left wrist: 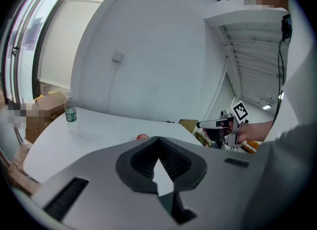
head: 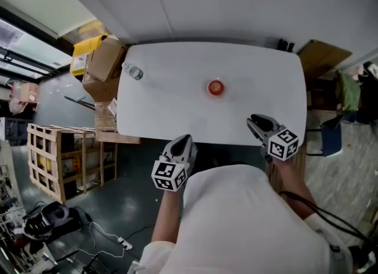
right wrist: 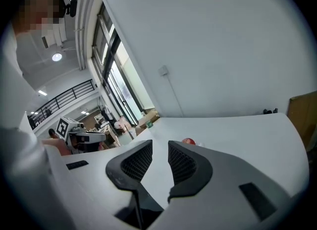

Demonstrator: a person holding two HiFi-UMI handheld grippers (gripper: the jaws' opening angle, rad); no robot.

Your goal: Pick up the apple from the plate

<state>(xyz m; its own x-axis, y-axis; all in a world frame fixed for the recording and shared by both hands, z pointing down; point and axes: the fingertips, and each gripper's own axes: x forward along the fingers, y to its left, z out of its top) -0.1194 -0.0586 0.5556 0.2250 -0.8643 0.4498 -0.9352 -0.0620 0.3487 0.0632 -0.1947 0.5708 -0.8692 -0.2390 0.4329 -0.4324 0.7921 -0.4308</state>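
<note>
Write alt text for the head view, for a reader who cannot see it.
A red apple sits near the middle of a white table, seen from above. The left gripper and right gripper hover at the table's near edge, both short of the apple; a bottle stands at the far left corner.

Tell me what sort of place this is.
Probably a workshop or storage-type lab space: a plain white table stands among stacked cardboard boxes, a wooden crate and loose cables on a dark floor.
</note>
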